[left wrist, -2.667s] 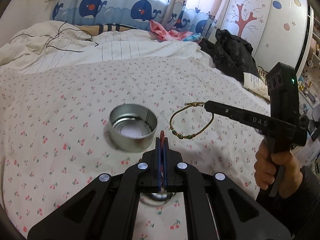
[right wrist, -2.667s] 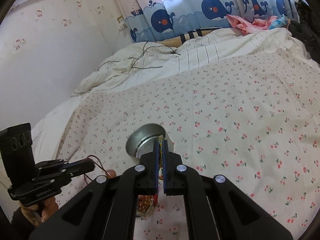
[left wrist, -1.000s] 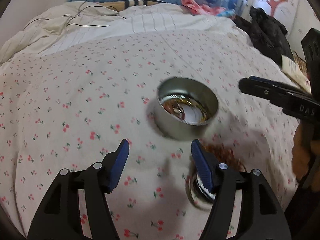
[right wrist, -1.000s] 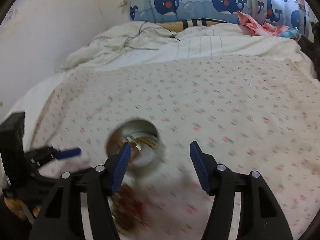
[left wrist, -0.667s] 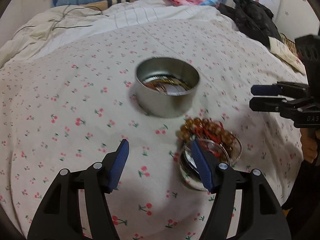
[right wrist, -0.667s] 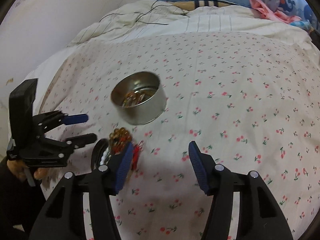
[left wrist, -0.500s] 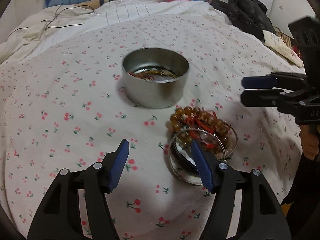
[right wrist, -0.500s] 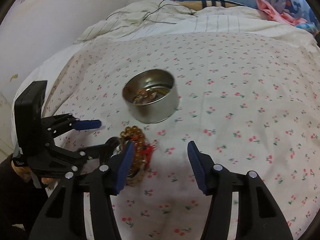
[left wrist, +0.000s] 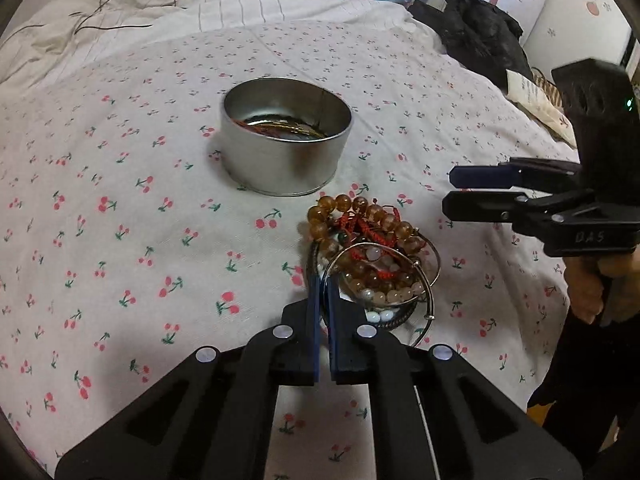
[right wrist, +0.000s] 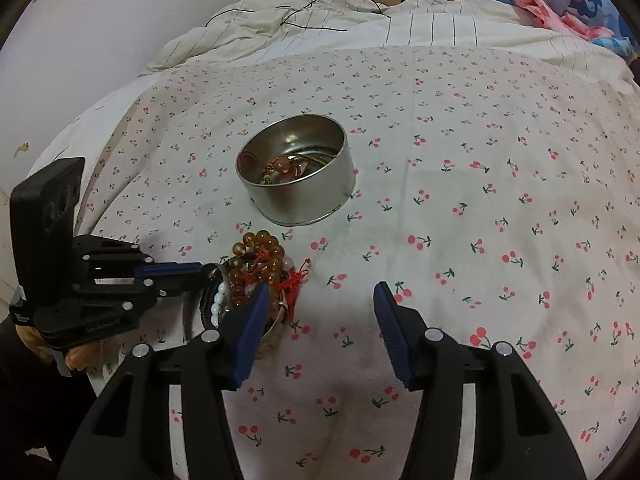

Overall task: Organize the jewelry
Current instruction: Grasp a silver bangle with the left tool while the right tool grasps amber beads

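Note:
A round silver tin (left wrist: 286, 148) stands on the cherry-print bedsheet with thin bracelets inside; it also shows in the right wrist view (right wrist: 298, 174). In front of it a small dish (left wrist: 390, 316) holds a heap of bracelets (left wrist: 366, 240): amber beads, red cord, white beads, a silver bangle. The heap also shows in the right wrist view (right wrist: 260, 272). My left gripper (left wrist: 323, 284) is shut at the heap's left edge, on the dish rim or a dark bracelet; I cannot tell which. My right gripper (right wrist: 318, 292) is open and empty, just right of the heap.
The bedsheet (right wrist: 480, 200) covers the whole working area. A rumpled white duvet with a black cable (right wrist: 320, 20) lies at the back. Dark clothes (left wrist: 480, 40) and a paper (left wrist: 532, 96) lie at the right edge of the bed.
My left gripper closed from wide open and moved onto the left edge of the bracelet heap. My right gripper stayed open and shifted a little closer to the heap.

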